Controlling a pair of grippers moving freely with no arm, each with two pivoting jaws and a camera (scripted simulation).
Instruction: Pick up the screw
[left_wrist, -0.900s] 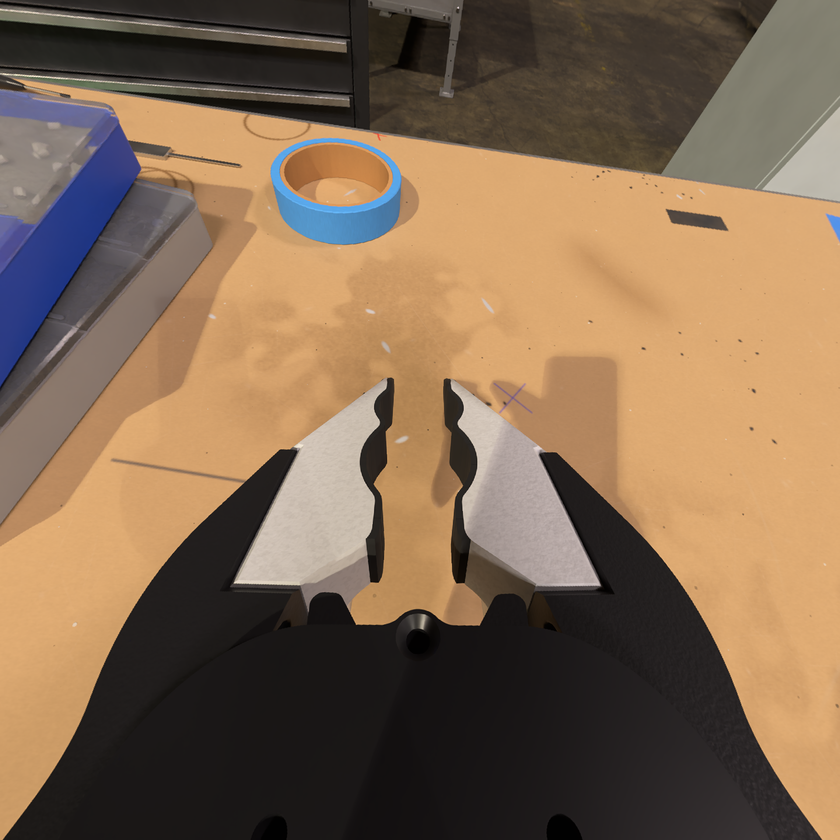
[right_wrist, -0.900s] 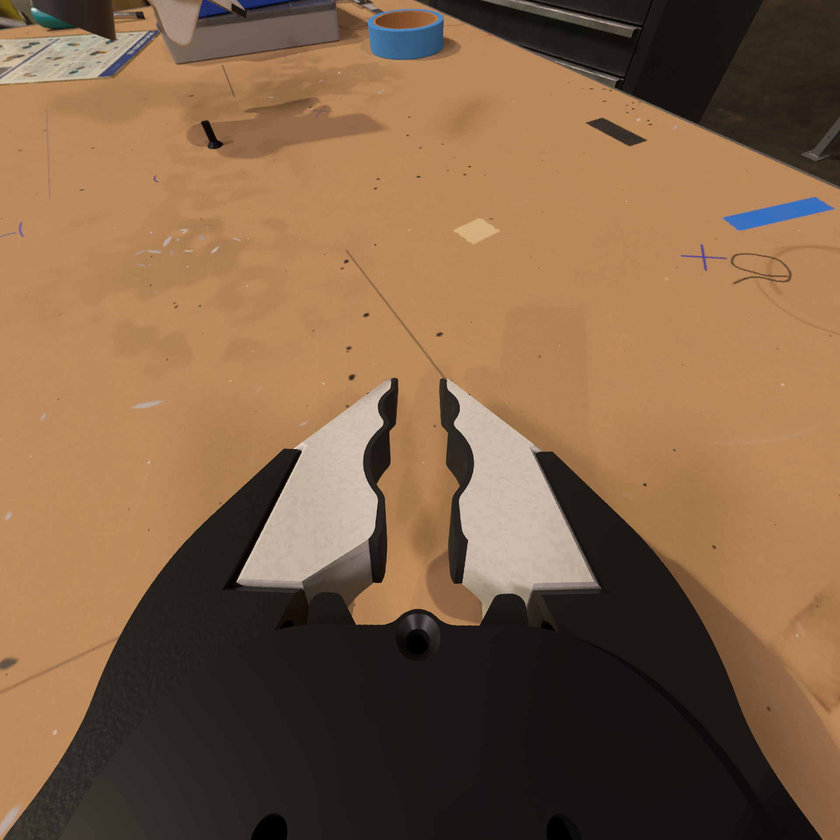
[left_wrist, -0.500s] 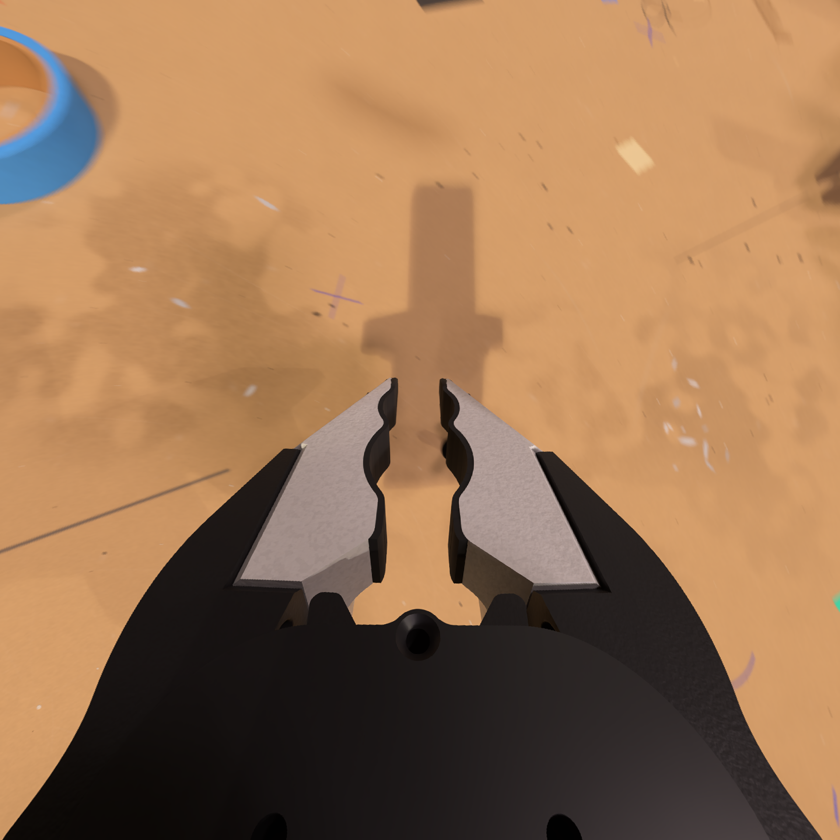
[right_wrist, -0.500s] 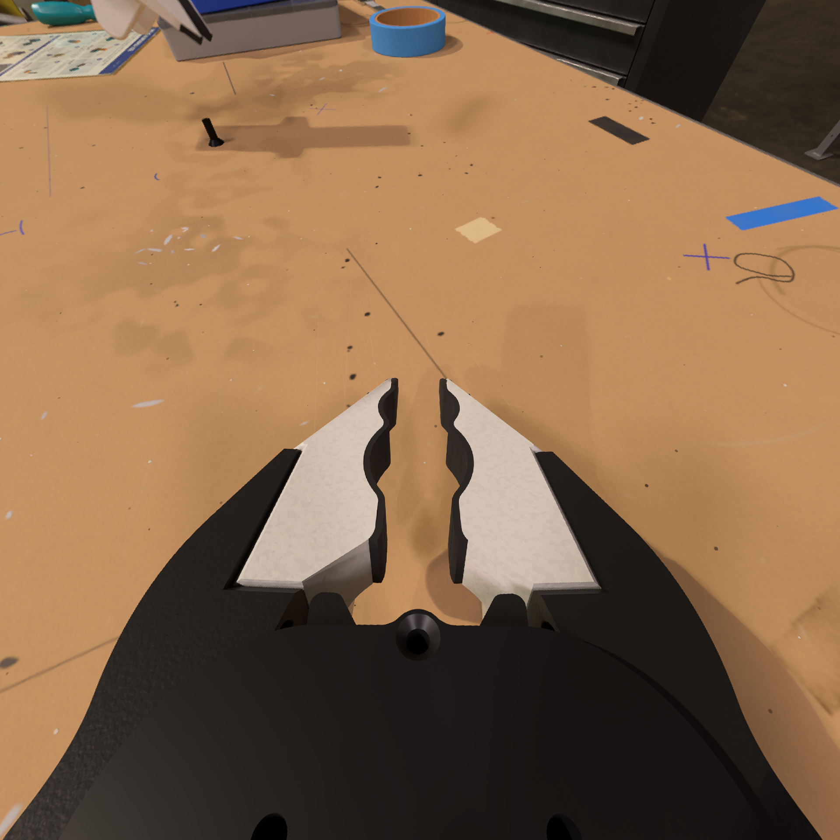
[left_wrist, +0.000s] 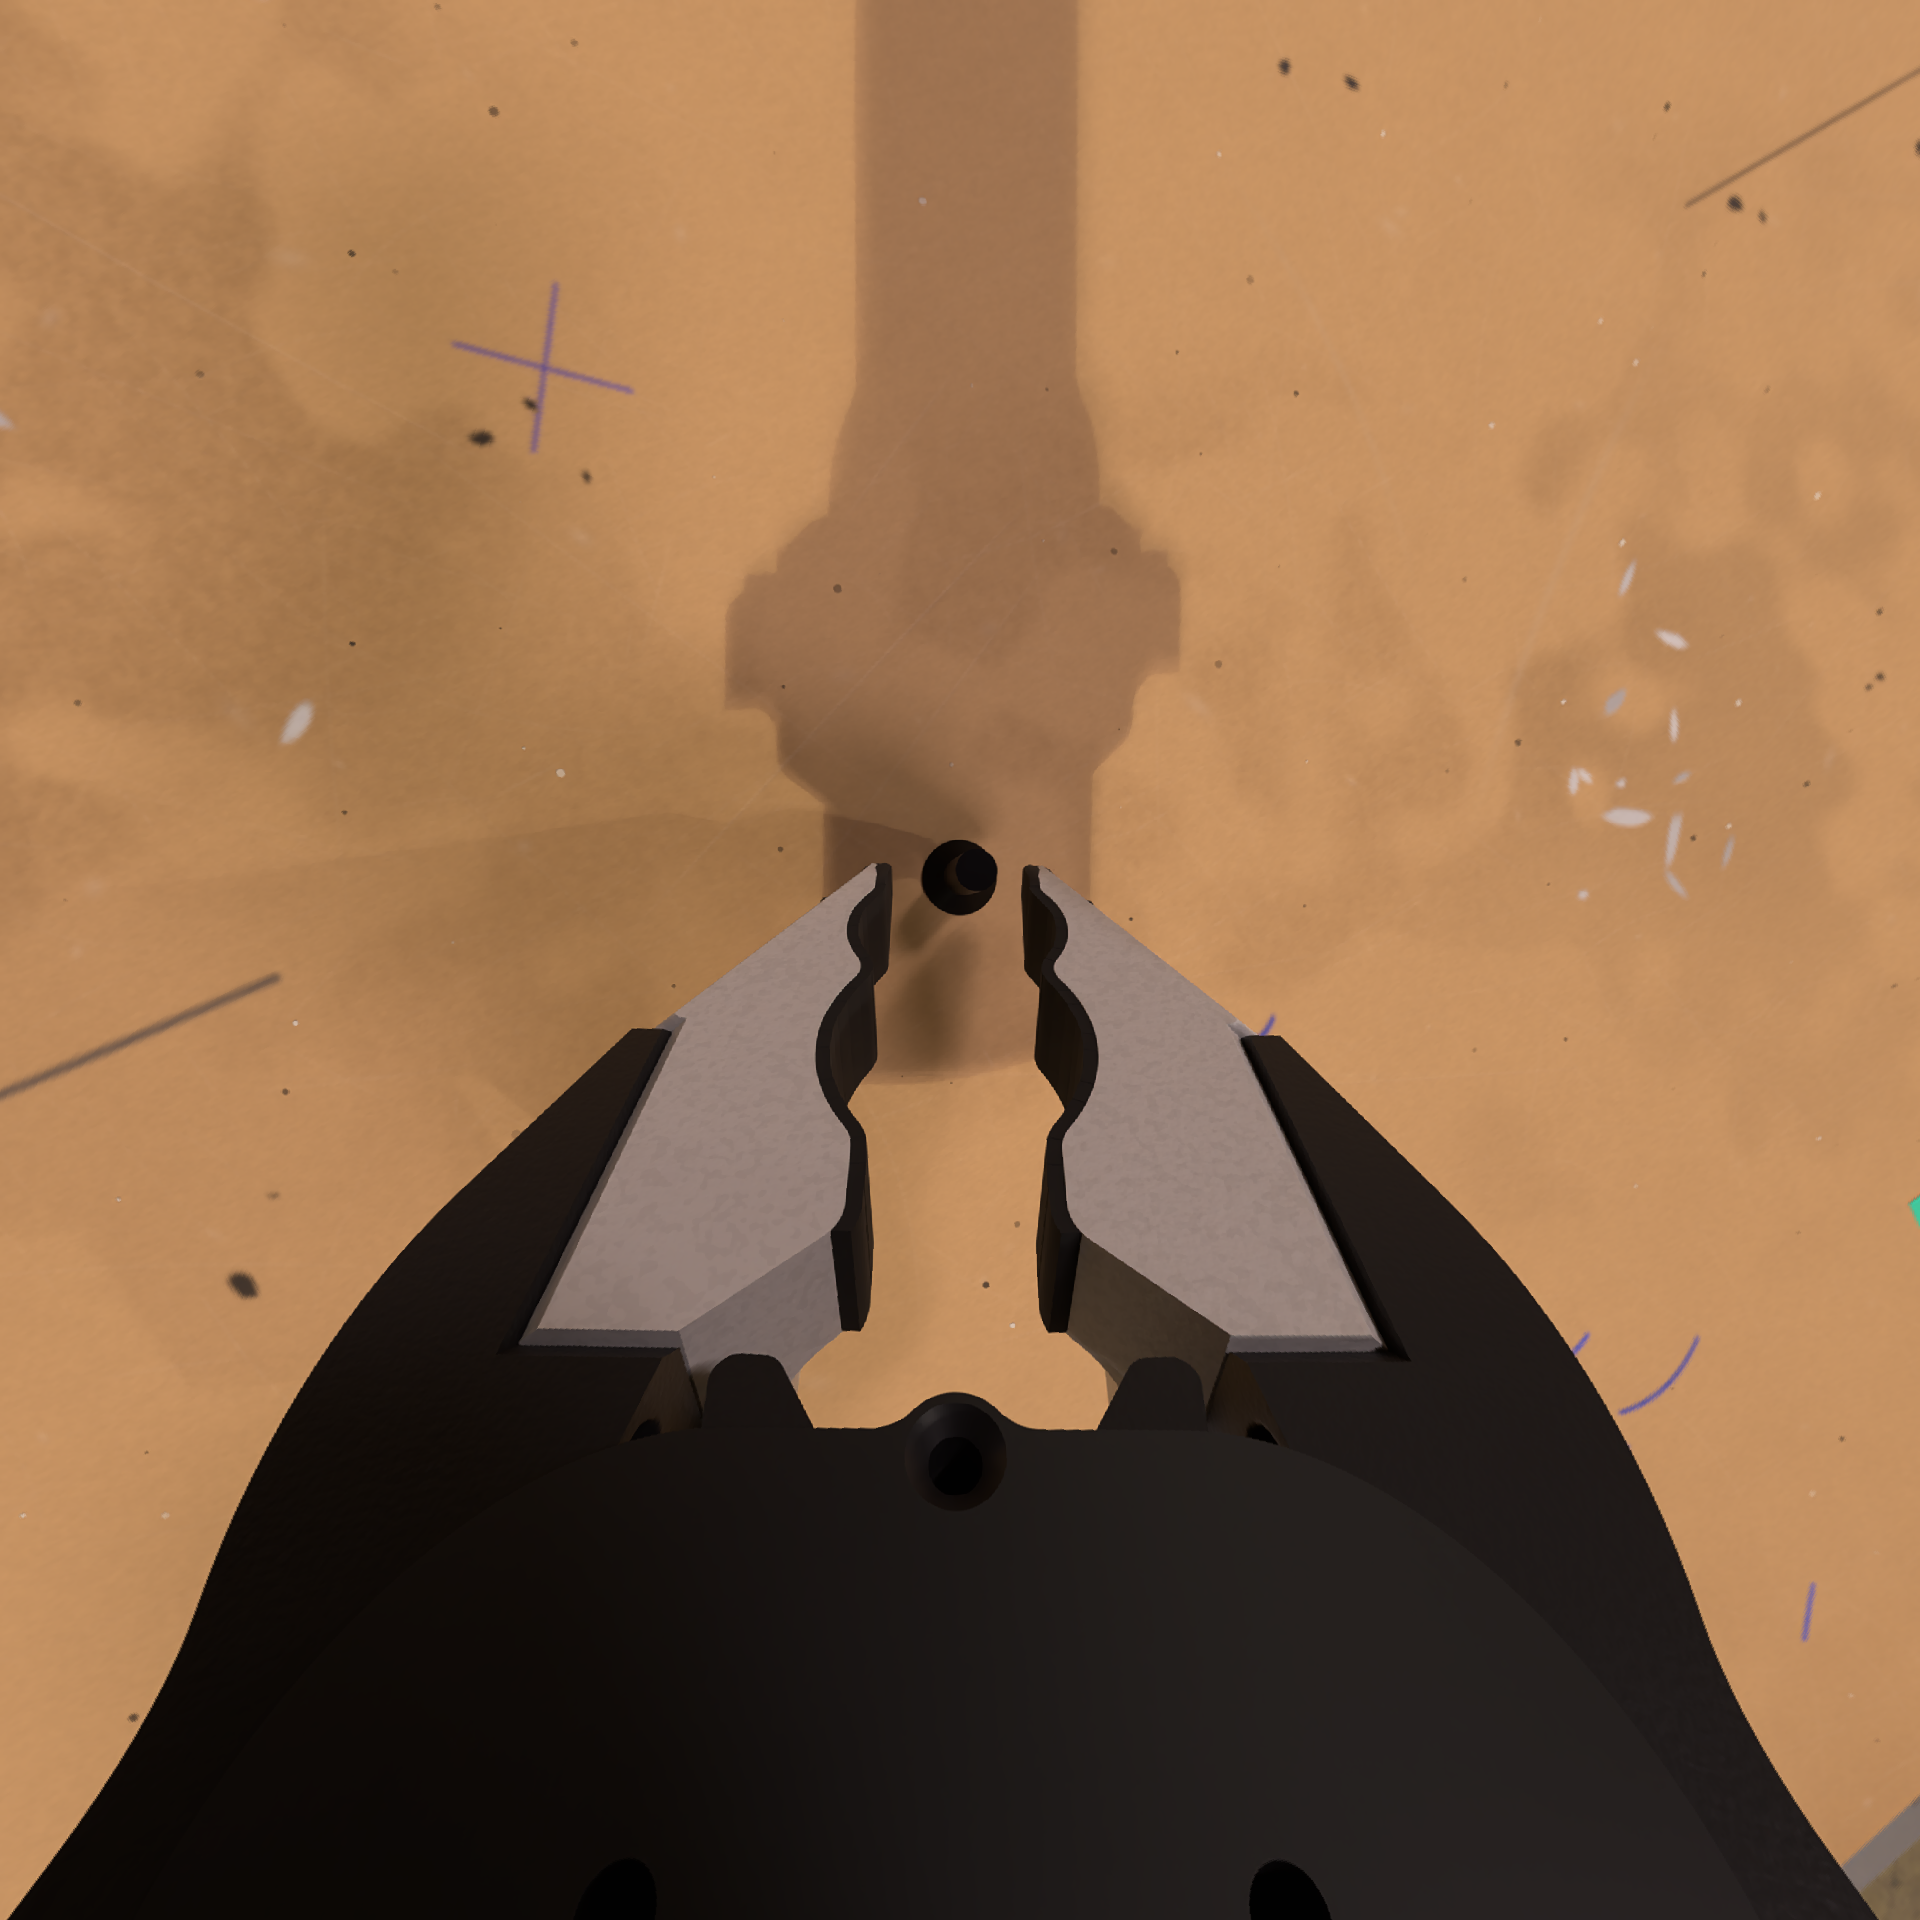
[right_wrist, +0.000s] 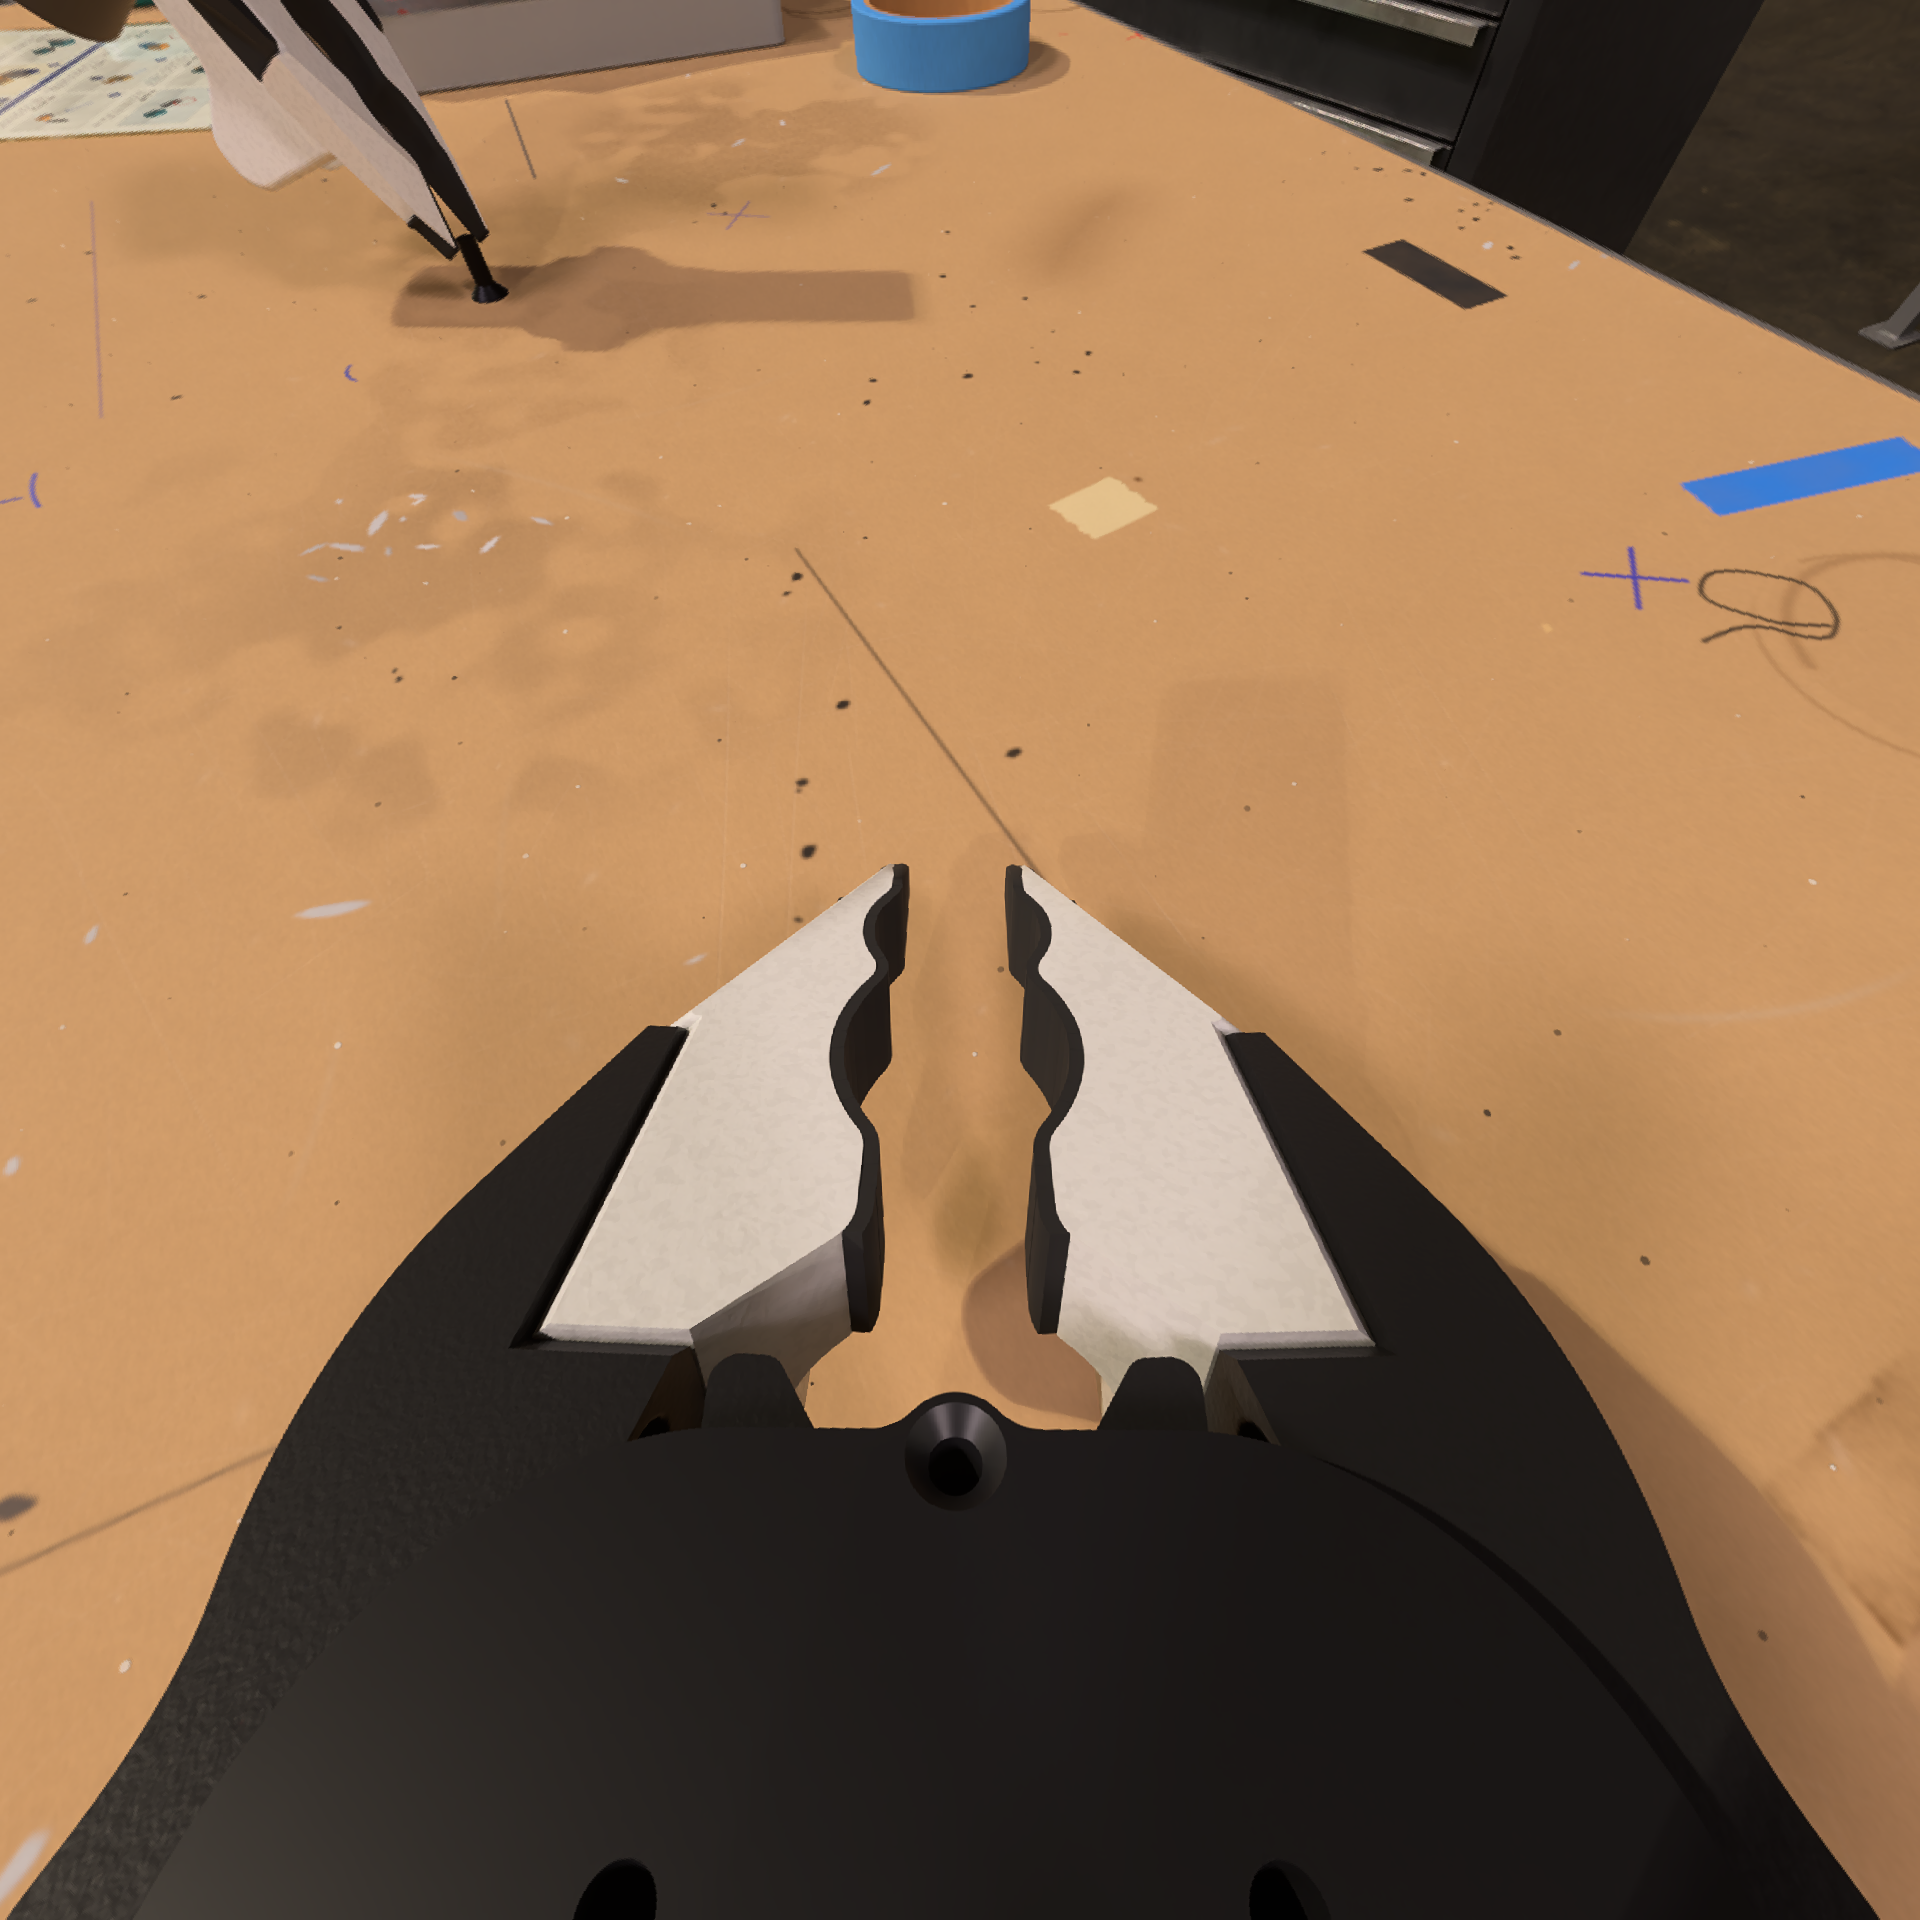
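Observation:
A small black screw stands head-down on the tan workbench, seen end-on in the left wrist view. My left gripper points down at it, open, with the screw between the two fingertips and not touching either. In the right wrist view the same screw stands at the far left with the left gripper right above it, tips around its shaft. My right gripper is open and empty, low over the bench, far from the screw.
A blue tape roll and a grey box sit at the far end of the bench. A printed sheet lies far left. A blue tape strip and a black patch mark the bench near the right edge.
My left gripper has swung right and tipped down over the screw, descending until its tips flank it, and its jaws have widened a little. My right gripper has not moved.

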